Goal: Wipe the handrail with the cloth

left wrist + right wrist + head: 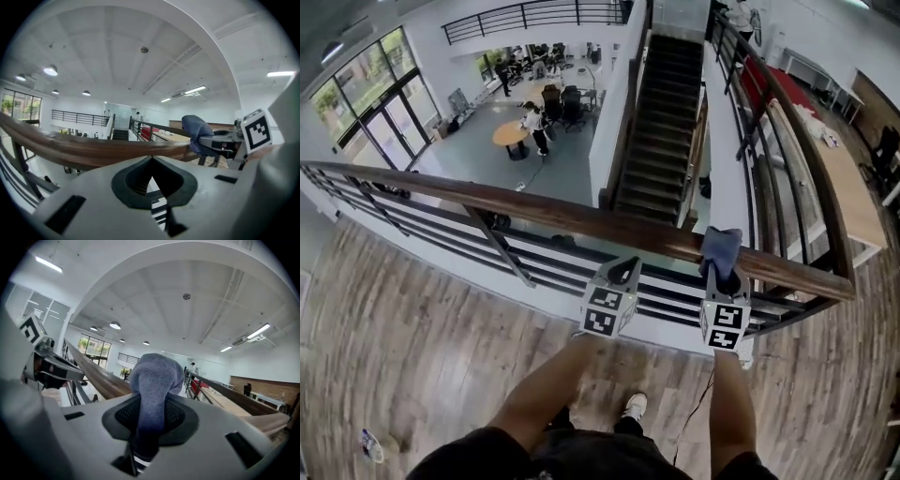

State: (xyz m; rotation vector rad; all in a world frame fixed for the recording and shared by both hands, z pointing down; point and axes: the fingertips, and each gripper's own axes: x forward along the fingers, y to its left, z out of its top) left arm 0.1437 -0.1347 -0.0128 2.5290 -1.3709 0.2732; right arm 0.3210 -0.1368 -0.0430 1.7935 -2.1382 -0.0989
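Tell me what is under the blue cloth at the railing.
The blue-grey cloth drapes over the brown wooden handrail, held by the right gripper. The rail shows on both sides of the cloth; the stretch beneath it is covered.

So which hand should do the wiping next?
Right, probably. The right tool is shut on the blue cloth, which sits at the handrail. The left tool is shut and holds nothing.
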